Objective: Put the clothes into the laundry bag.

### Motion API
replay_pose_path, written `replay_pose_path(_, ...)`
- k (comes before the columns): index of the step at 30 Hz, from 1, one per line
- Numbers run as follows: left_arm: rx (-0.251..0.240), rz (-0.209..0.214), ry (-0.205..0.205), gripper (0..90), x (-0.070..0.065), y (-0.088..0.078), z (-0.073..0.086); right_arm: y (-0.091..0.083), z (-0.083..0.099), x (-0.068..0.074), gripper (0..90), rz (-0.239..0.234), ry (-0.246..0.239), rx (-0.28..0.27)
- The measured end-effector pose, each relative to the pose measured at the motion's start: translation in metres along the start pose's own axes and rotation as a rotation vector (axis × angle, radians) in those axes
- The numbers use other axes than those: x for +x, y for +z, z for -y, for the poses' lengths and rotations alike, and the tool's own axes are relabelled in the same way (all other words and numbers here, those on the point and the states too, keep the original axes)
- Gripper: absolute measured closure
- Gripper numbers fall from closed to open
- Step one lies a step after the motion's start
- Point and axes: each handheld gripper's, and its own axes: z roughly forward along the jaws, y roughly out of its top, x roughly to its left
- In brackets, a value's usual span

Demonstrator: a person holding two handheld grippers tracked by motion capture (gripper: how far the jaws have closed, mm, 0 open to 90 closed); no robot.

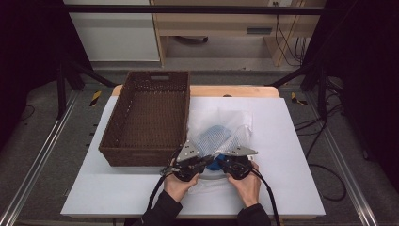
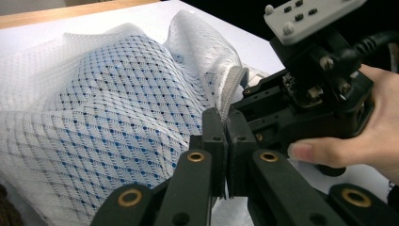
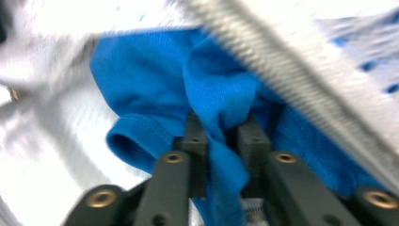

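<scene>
Beside the empty wicker basket (image 1: 149, 117), the mesh laundry bag (image 2: 117, 108) edge is clamped by the left gripper (image 2: 225, 141); a fold of the blue garment (image 3: 197, 84), partly out at the bag's mouth, is pinched by the right gripper (image 3: 223, 141); extraction is judged unfinished.

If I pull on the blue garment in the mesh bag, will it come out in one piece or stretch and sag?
The blue garment is bunched in soft folds, so it probably sags and stretches. The mesh bag looks limp and may drag along unless the left gripper holds its edge.
</scene>
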Motion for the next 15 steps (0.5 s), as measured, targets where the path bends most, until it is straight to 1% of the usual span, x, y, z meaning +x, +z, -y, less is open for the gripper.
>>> replay_pose_path(1, -0.005, 0.0, 0.005, 88.7, -0.001, 0.0, 0.0, -0.002, -0.002, 0.0, 81.2, 0.001, -0.002, -0.024)
replay_pose_path(2, -0.009, -0.001, 0.008, 88.7, -0.001, -0.001, -0.001, -0.006, -0.004, 0.0, 81.5, -0.007, -0.003, -0.086)
replay_pose_path(3, -0.014, 0.0, 0.007, 88.7, -0.001, -0.001, -0.001, -0.012, -0.007, 0.001, 81.6, -0.015, 0.005, -0.164)
replay_pose_path(4, -0.025, 0.002, 0.005, 88.7, -0.001, -0.002, -0.002, -0.016, -0.01, 0.001, 81.7, -0.012, 0.008, -0.21)
replay_pose_path(5, -0.036, 0.007, 0.003, 88.7, -0.001, -0.003, -0.003, -0.019, -0.014, 0.001, 81.7, -0.01, 0.012, -0.252)
replay_pose_path(6, -0.044, 0.008, 0.006, 88.7, -0.002, -0.003, -0.004, -0.019, -0.017, 0.001, 81.7, 0.005, 0.023, -0.273)
replay_pose_path(7, -0.05, 0.014, 0.011, 88.7, -0.003, -0.004, -0.005, -0.017, -0.02, 0.001, 81.8, 0.021, 0.025, -0.281)
replay_pose_path(8, -0.056, 0.025, 0.017, 88.8, -0.005, -0.004, -0.006, -0.012, -0.022, 0.0, 81.7, 0.042, 0.012, -0.285)
replay_pose_path(9, -0.051, 0.027, 0.022, 88.8, -0.007, -0.004, -0.006, -0.004, -0.023, -0.001, 81.8, 0.07, 0.025, -0.291)
replay_pose_path(10, -0.049, 0.032, 0.03, 88.8, -0.009, -0.004, -0.006, 0.001, -0.022, -0.002, 81.8, 0.093, 0.029, -0.293)
replay_pose_path(11, -0.047, 0.044, 0.034, 88.8, -0.011, -0.004, -0.006, 0.007, -0.022, -0.003, 81.8, 0.139, 0.022, -0.291)
replay_pose_path(12, -0.042, 0.048, 0.042, 88.8, -0.013, -0.004, -0.005, 0.013, -0.021, -0.004, 81.7, 0.171, 0.028, -0.285)
replay_pose_path(14, -0.031, 0.051, 0.049, 88.8, -0.014, -0.002, -0.004, 0.02, -0.02, -0.008, 81.3, 0.214, 0.047, -0.241)
replay_pose_path(15, -0.027, 0.048, 0.047, 88.7, -0.013, 0.0, -0.004, 0.021, -0.021, -0.009, 80.7, 0.218, 0.059, -0.231)
